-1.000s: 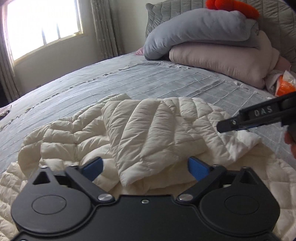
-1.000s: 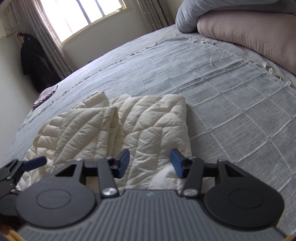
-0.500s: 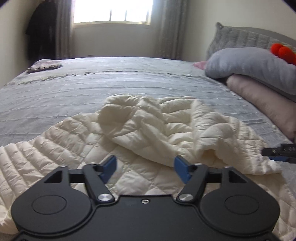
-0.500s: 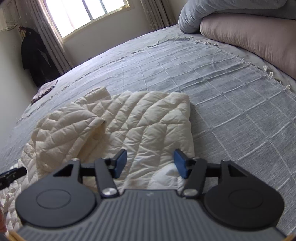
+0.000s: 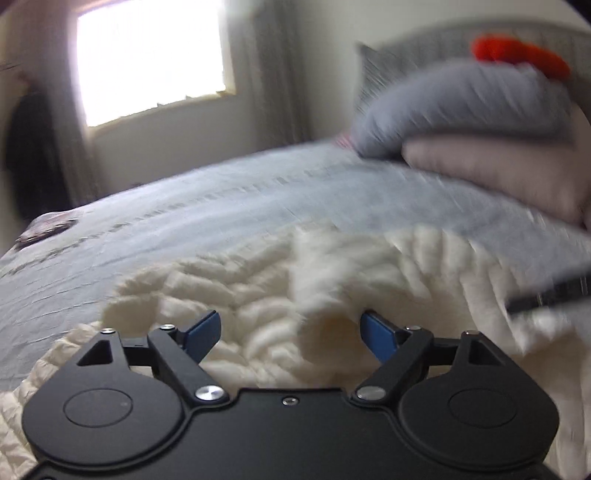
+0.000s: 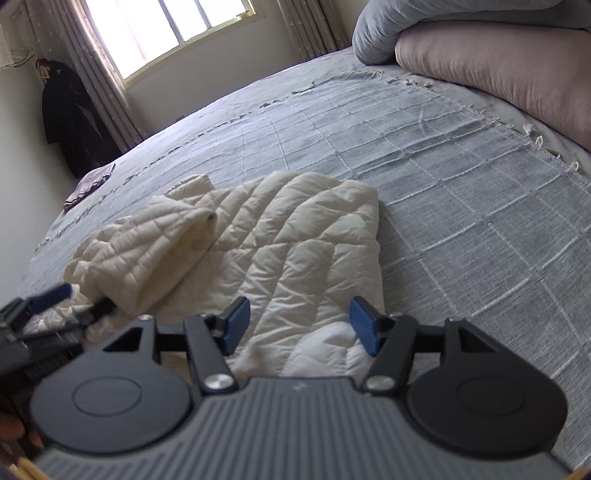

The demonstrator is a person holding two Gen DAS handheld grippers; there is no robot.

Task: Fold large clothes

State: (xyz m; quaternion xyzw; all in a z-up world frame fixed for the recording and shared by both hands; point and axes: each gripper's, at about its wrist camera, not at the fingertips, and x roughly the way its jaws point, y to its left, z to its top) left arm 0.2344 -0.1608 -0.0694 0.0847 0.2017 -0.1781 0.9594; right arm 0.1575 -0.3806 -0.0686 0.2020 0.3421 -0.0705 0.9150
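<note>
A cream quilted jacket (image 6: pixel 280 251) lies partly folded on the grey checked bedspread (image 6: pixel 461 177), at the near side of the bed, with one sleeve doubled over the body toward 10 o'clock in the right wrist view. The right tongs (image 6: pixel 299 325) hover just above the jacket's near edge, their blue pads apart after opening a little further, with nothing pinched between them. The left tongs (image 5: pixel 291 332) are spread wide over the puffy folds of the jacket (image 5: pixel 258 295); that view is blurred, and the pads press on nothing. From the right wrist view the left tongs (image 6: pixel 70 302) show at 9 o'clock, beside the folded sleeve. A grey pillow (image 5: pixel 461 103) rests on a pink one (image 5: pixel 498 166) at 2 o'clock, near the headboard. A window (image 6: pixel 166 29) glows at 11 o'clock.
</note>
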